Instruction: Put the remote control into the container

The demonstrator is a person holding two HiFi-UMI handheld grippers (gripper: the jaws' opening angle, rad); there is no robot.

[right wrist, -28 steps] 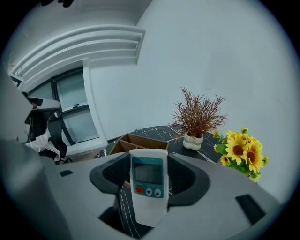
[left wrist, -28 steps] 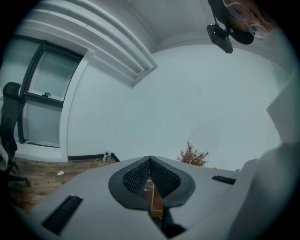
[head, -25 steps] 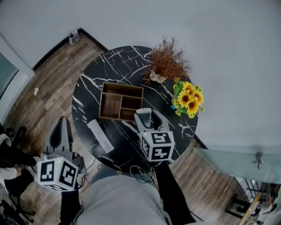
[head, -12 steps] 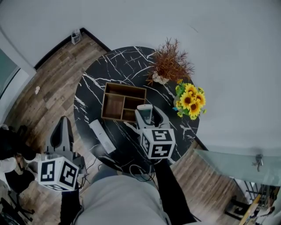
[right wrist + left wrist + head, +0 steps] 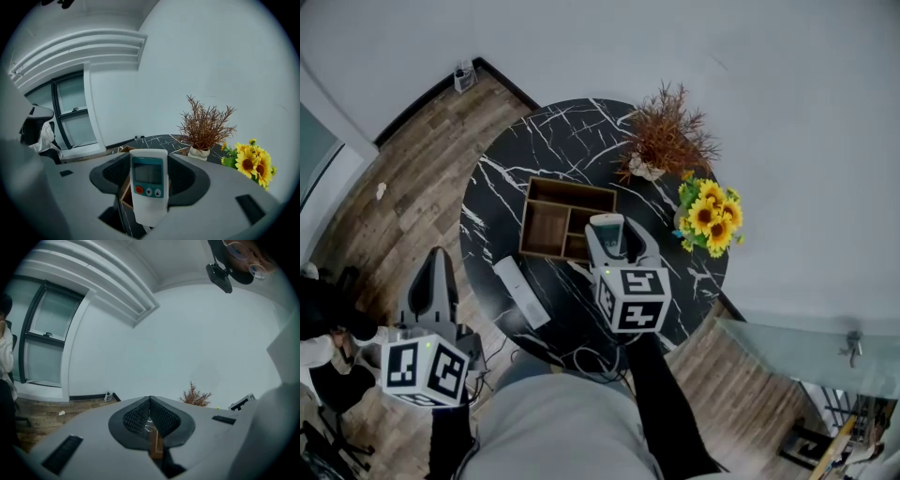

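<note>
Closest to us, at 7 o'clock off the desk (image 5: pixel 544 141), our left hand-held gripper (image 5: pixel 150 401) has its jaws pressed together with nothing in them. Our right hand-held gripper (image 5: pixel 149 176) is pinching the white remote control (image 5: pixel 149 187) by its sides. Its long axis runs along the jaws, screen end toward 12 o'clock, over the wooden container's (image 5: pixel 572 188) 5 o'clock corner. Sunflowers (image 5: pixel 711 211) sit farther out at 2 o'clock.
</note>
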